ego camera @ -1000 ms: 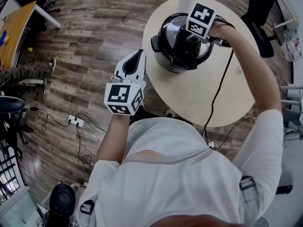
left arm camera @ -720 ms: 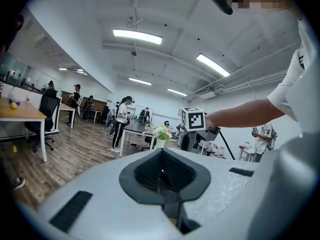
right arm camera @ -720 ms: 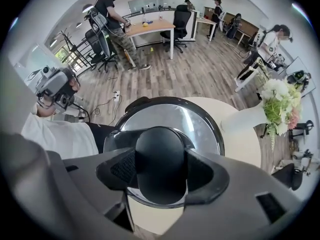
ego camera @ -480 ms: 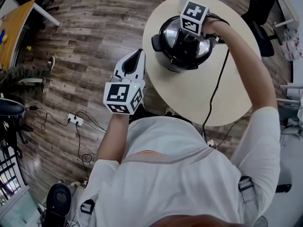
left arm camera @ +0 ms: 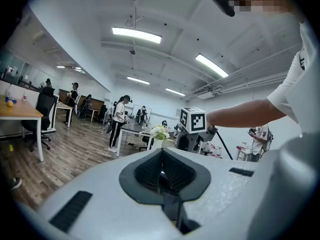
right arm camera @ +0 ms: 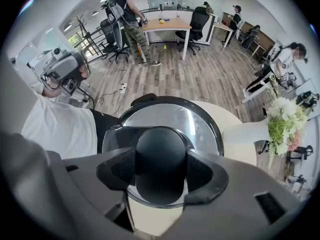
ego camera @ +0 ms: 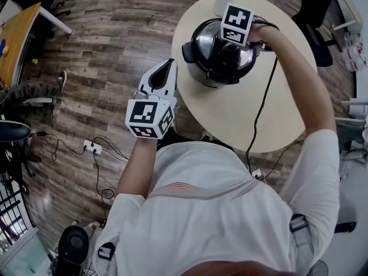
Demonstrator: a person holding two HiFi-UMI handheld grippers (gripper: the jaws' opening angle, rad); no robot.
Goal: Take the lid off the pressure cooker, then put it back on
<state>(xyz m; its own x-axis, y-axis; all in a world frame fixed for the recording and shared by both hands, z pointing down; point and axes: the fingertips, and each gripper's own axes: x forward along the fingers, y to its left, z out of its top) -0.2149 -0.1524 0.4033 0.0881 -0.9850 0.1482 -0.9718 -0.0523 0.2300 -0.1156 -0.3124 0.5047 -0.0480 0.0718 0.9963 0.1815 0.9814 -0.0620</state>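
- Right now, clamping the right gripper [right arm camera: 161,174], pointed down, on the round black knob [right arm camera: 160,149] of the shiny black-rimmed lid [right arm camera: 170,116].
- Lying over the black-and-silver pressure cooker [ego camera: 201,68] on the round beige table [ego camera: 259,114].
- Holding the left gripper [ego camera: 167,69] off the table's edge above the wood-plank floor [ego camera: 109,50], jaws together, empty.
- Nearby: 1 white vase of flowers [ego camera: 225,2], 1 black cable [ego camera: 264,102] trailing across the tabletop.
- Hiding the knob from the head view: the right gripper's marker cube.

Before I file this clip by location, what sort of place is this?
Most likely an open-plan office: a wooden desk with a black swivel chair on wood flooring, long ceiling light panels, and several people standing about.
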